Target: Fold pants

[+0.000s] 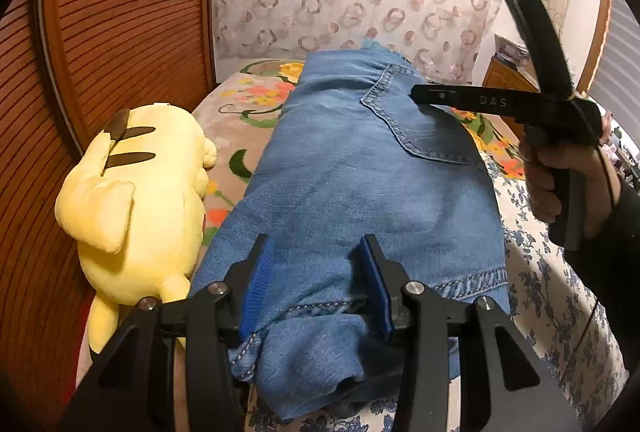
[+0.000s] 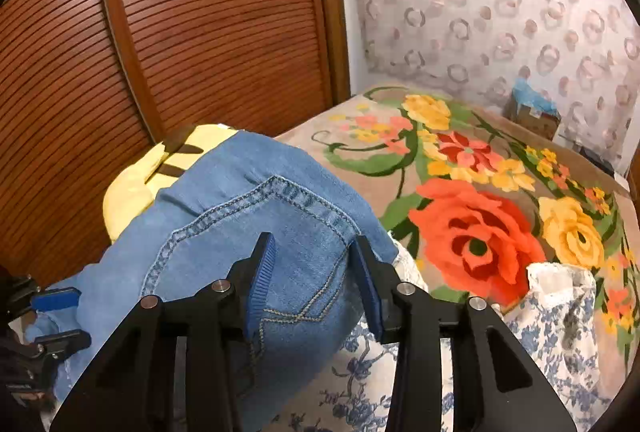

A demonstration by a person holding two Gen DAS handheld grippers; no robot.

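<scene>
Blue denim pants [image 1: 360, 167] lie folded into a thick bundle on the bed, back pocket up. My left gripper [image 1: 318, 280] is open, its blue pads astride the near end of the bundle where a hem and bunched cloth sit. My right gripper [image 2: 314, 272] is open, its pads either side of the pocket corner of the pants [image 2: 248, 232]. In the left wrist view the right gripper [image 1: 480, 71] is seen from the side at the far right edge of the pants, one finger low over the pocket, the other raised. The left gripper [image 2: 56, 320] shows at the lower left of the right wrist view.
A yellow plush toy [image 1: 136, 199] lies against the pants' left side, by a slatted wooden door [image 1: 120, 11]. The bed has a flowered blanket [image 2: 480, 211] and a blue-and-white floral sheet [image 1: 552, 292]. A small box [image 2: 532, 111] stands at the far wall.
</scene>
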